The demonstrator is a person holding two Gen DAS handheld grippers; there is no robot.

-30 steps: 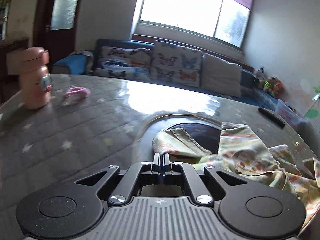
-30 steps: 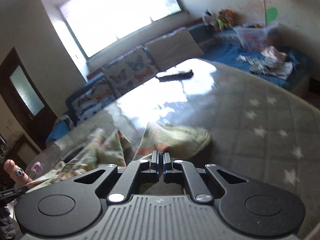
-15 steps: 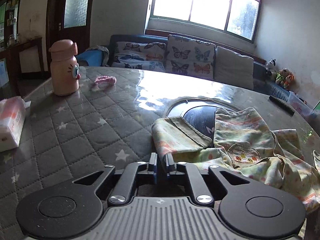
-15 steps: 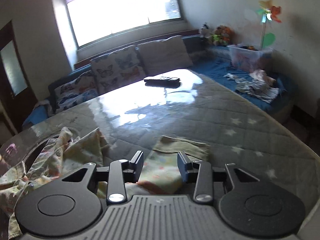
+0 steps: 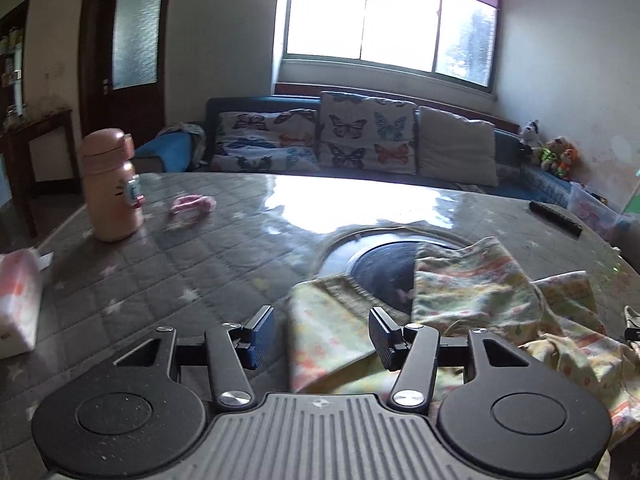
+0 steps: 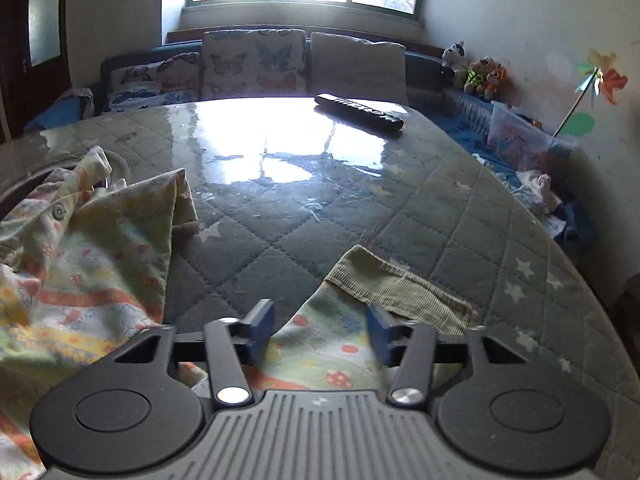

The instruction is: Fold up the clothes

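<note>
Garment: soft printed cloth, ribbed cuff. Table cover: quilted fabric under glossy clear film. Bottle: smooth pink plastic. Gripper pads: ridged blue rubber.

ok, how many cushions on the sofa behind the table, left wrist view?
3: a butterfly-print cushion at the left, a second butterfly cushion in the middle, and a plain pale cushion at the right. More could be hidden beyond the frame or behind the blue bundle.
</note>
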